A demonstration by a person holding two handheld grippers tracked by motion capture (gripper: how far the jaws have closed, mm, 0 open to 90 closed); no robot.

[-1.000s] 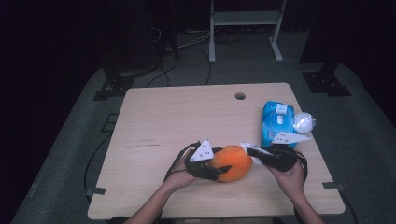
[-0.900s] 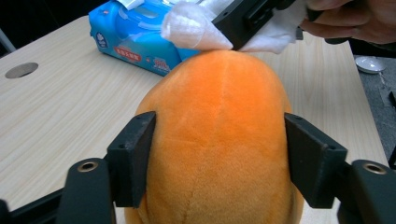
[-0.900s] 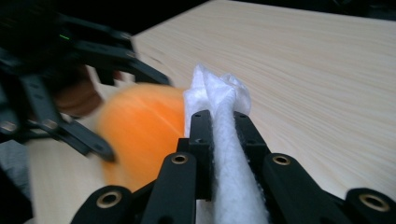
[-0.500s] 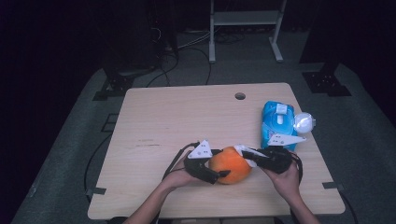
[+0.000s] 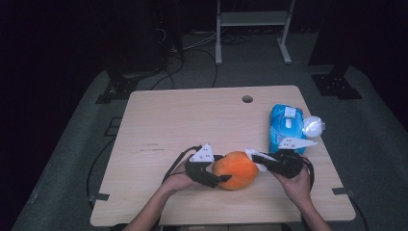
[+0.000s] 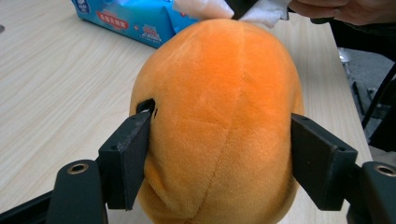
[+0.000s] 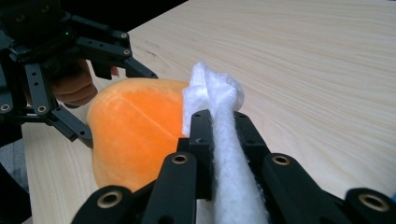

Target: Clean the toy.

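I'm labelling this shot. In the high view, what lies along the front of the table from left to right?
Left claw → orange plush toy → white wipe held in the right claw → blue wipes pack → clear round lid.

Orange plush ball (image 5: 235,169): soft, rounded, short-pile fabric with stitched seams running end to end and a small dark opening on one flank. It sits on the wooden table (image 5: 192,120), near the front edge, lodged between my two grippers. My left gripper (image 6: 219,154) has its pads against both flanks, the plush bulging past them.

White wipe (image 7: 224,135): a crumpled, fluffy sheet, bunched into a narrow strip. I hold it pinched in my right gripper (image 7: 219,126), its free end sticking up past the jaws and touching the ball's side.
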